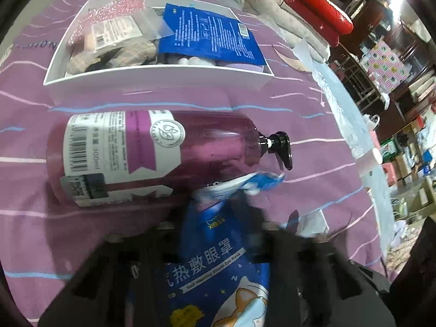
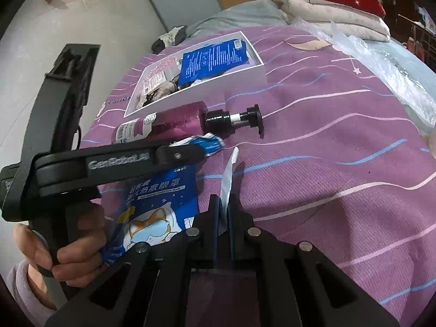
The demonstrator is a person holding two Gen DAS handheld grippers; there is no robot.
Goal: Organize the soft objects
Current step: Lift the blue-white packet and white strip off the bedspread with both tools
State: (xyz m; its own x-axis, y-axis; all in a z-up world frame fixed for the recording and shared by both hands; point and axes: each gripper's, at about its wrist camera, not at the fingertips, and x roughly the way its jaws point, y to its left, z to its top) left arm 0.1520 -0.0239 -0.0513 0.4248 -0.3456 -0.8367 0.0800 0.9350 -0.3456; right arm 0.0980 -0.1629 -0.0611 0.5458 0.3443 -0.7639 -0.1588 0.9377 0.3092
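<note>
- The left gripper (image 2: 207, 147) is pinching the crumpled top end of a blue eye-mask packet (image 1: 218, 267), its jaws nearly closed on it, just on the near side of the purple pump bottle (image 1: 152, 155).
- The right gripper (image 2: 223, 212) is squeezing a thin white strip (image 2: 227, 179) between fully closed jaws, beside the bottle's pump end.
- The bottle is lying on its side on the purple bed cover (image 2: 327, 163), its long axis running crosswise, between the packet and the white box (image 1: 152, 77).
- The box, beyond the bottle, is already holding another blue packet (image 1: 209, 35) and soft items.
- The packet's long axis is pointing toward the bottle; the left hand is probably best placed to lift it over.
</note>
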